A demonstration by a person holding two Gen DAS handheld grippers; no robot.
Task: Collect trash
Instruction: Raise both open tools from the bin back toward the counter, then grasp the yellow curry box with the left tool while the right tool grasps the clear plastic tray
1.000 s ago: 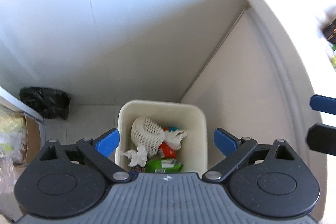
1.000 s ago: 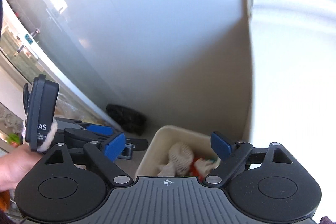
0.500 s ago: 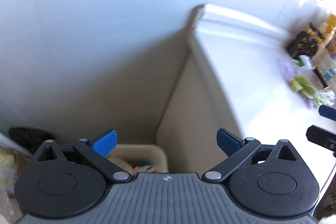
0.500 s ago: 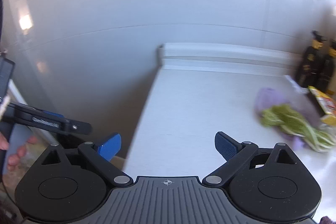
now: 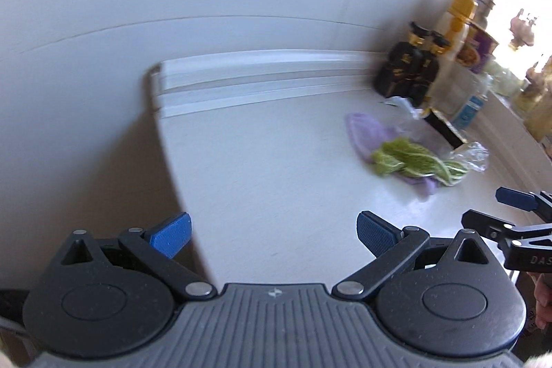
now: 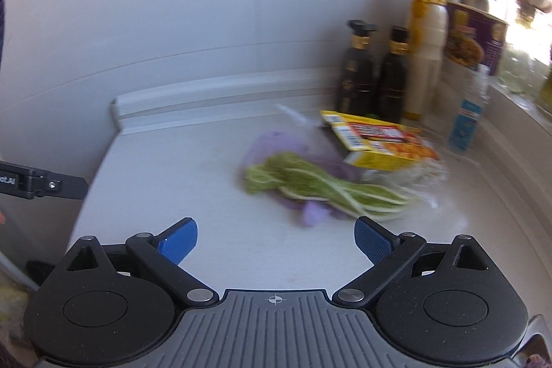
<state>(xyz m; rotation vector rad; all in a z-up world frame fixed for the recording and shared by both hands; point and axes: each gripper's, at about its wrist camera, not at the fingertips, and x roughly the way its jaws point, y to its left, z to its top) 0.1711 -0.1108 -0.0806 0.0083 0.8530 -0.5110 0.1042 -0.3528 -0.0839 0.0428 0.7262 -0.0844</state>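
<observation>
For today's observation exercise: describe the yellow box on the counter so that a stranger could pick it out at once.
Start at the white counter and go to the far corner, where two dark bottles stand by the wall. In front of them lies the yellow box, flat, beside the leafy greens. It is the only flat cardboard pack there, printed red and orange.

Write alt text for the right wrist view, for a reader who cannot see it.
The open right gripper hovers empty over a white countertop, facing limp green leafy vegetables on a purple plastic bag. Behind them lie a yellow cardboard box and two dark bottles with gold collars by the wall.
</observation>
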